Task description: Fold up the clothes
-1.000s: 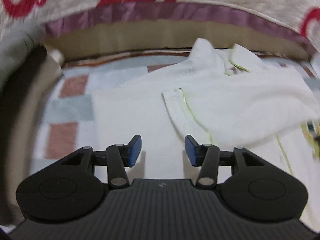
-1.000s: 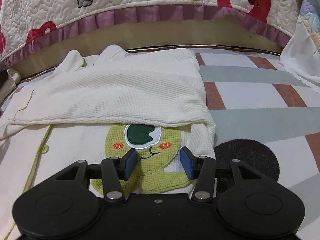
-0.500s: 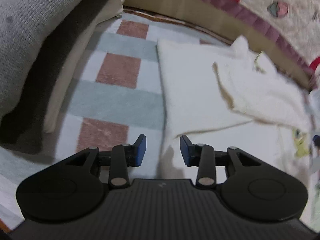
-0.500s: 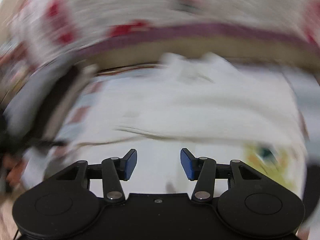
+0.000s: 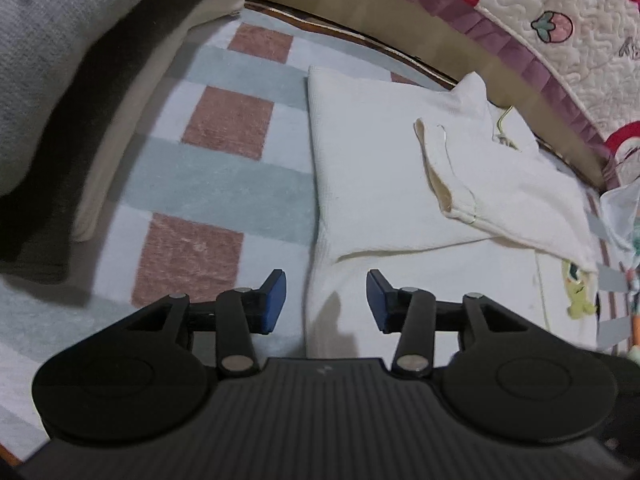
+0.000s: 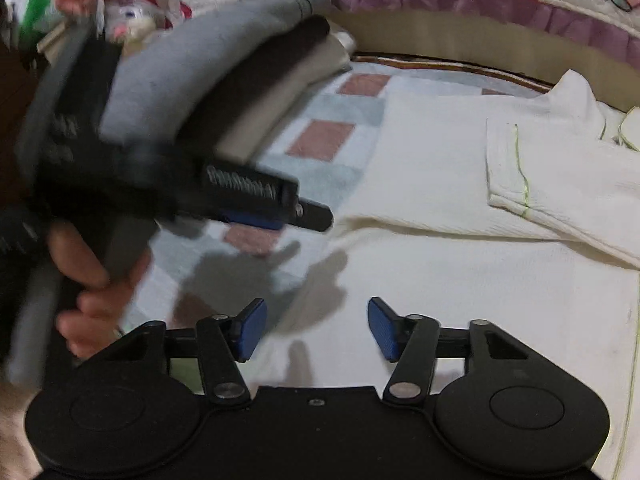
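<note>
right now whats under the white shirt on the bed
The white shirt lies flat on a checked blanket of pink, grey-green and pale squares. The blanket shows only beside the shirt; whatever lies beneath the cloth itself is covered.

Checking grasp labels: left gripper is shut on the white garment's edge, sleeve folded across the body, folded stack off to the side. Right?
Not quite. In the left wrist view the left gripper is open, its jaws opening above the white garment edge, gripping nothing. The rest holds.

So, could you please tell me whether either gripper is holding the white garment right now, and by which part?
Nothing is held. The left gripper, opening, straddles the white garment's left edge without pinching it; the right gripper hovers open above it.
</note>
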Available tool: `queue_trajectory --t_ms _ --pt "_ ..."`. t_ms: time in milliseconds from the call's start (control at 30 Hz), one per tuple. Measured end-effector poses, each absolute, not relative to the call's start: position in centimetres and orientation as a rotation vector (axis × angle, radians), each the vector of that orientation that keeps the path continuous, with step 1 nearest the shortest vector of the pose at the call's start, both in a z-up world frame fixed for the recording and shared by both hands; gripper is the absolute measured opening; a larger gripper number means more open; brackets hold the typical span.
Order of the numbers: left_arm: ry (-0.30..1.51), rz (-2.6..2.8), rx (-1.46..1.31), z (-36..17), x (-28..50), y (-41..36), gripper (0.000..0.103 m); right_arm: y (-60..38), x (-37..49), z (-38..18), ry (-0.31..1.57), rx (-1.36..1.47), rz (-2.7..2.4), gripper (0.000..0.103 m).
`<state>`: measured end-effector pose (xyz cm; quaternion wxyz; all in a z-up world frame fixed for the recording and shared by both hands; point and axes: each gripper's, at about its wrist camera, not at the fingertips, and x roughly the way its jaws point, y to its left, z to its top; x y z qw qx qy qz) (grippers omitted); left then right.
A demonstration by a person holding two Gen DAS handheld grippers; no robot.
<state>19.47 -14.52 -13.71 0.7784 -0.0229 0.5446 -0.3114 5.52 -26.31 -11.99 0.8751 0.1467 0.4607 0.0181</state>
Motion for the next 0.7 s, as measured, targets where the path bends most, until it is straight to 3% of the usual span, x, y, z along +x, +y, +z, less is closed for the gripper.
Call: queue_trajectory --t_ms 100,333,600,700 --pt "1.187 -0.685 -0.082 -14.5 20.0 -14.6 0.045 -25.3 5.6 -11.8 0.974 0.194 -0.002 0.058" --pt "1.145 -0.782 -0.078 -15.8 19.3 -15.5 0.046 -26.2 5.7 -12.7 0.898 0.369 0.025 0.057" --pt "1.258 -0.754 -0.450 -17.4 21.5 -12.6 0.046 -25.5 8.8 -14.1 0.930 0.377 0.046 0.058" --pt "1.266 -0.722 -0.419 -18.1 21.7 -12.7 0.044 -24.5 9.6 -14.4 0.953 0.316 0.056 0.057"
